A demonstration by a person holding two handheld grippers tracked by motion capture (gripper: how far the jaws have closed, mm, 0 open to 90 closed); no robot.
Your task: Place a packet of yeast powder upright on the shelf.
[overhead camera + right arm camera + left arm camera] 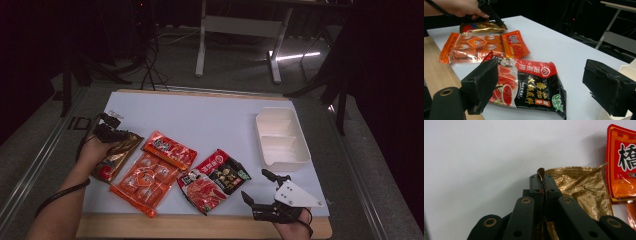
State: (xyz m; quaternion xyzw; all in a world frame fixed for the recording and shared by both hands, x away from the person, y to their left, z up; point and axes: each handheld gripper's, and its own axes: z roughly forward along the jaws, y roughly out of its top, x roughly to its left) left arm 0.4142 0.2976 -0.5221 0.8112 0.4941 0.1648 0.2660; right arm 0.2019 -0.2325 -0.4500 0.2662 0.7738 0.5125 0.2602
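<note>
At left of the high view, our left gripper (111, 129) pinches the gold packet's (116, 155) thin edge — it may slip; right gripper (261, 186) gapes, empty.

Crinkled glossy gold foil pouch (584, 192) on smooth matt white tabletop (210, 120)

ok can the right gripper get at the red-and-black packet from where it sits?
Probably yes. The right gripper is open, jaws wide apart, and the red-and-black packet lies flat just beside it on the white mat with nothing between.

White table (210, 117) bearing packets (150, 175), tray (282, 137)
</note>
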